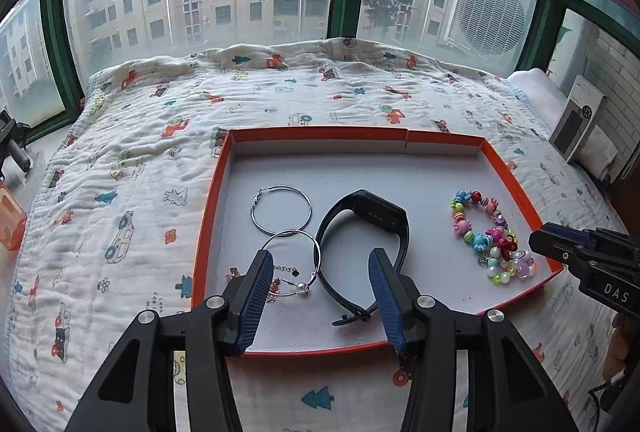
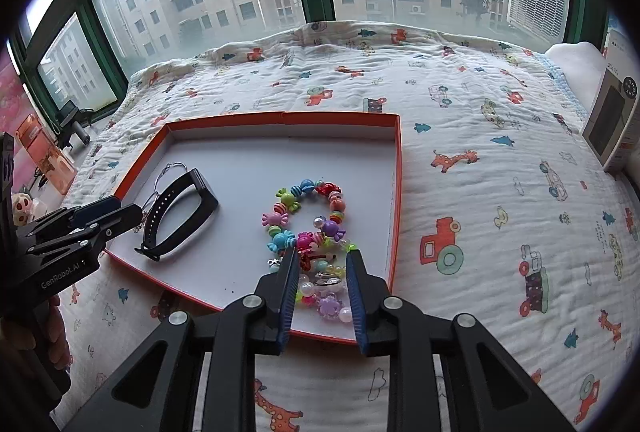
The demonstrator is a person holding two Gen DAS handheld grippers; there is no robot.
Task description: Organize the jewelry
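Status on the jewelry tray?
Both hand-held grippers open, empty. Orange-rimmed tray holds black wristband, silver hoops, bead bracelets. Nothing blocking.

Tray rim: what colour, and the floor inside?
The tray has an orange rim and a plain white floor. Clearest in the left wrist view.

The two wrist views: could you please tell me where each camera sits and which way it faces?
Left wrist: on the left gripper, angled down at hoop earrings and black band; right gripper shows at right.
Right wrist: on the right gripper, angled down at bead bracelets; left gripper shows at left.
Shared: orange tray, blanket, window.
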